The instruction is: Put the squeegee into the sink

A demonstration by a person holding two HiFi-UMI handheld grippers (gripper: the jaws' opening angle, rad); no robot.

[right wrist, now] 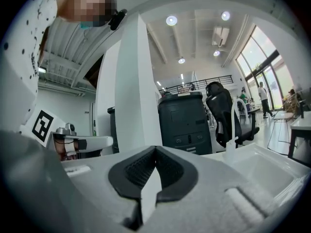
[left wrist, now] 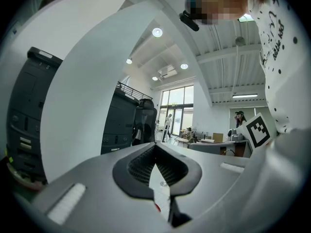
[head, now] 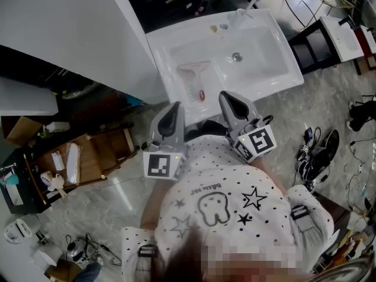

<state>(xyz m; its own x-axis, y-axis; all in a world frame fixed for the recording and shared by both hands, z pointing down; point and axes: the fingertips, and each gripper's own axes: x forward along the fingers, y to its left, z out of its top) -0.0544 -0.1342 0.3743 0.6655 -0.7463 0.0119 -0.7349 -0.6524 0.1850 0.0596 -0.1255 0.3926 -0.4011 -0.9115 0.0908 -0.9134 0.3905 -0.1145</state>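
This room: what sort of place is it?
Probably an open office or lab, not a bathroom: near the white sink are a large copier, an office chair and tall windows.

The hands holding the left hand-held gripper (head: pixel 174 109) and right hand-held gripper (head: pixel 229 98) are hidden beneath the person's white star-printed shirt (head: pixel 235 204). A yellowish speck (head: pixel 213 28) and a purplish speck (head: pixel 224 26) on the rim of the white ceramic sink (head: pixel 292 60) are too small to name. The pale T-shaped squeegee (head: pixel 197 80) ends in a red spot too small to read, perhaps a hanging loop.
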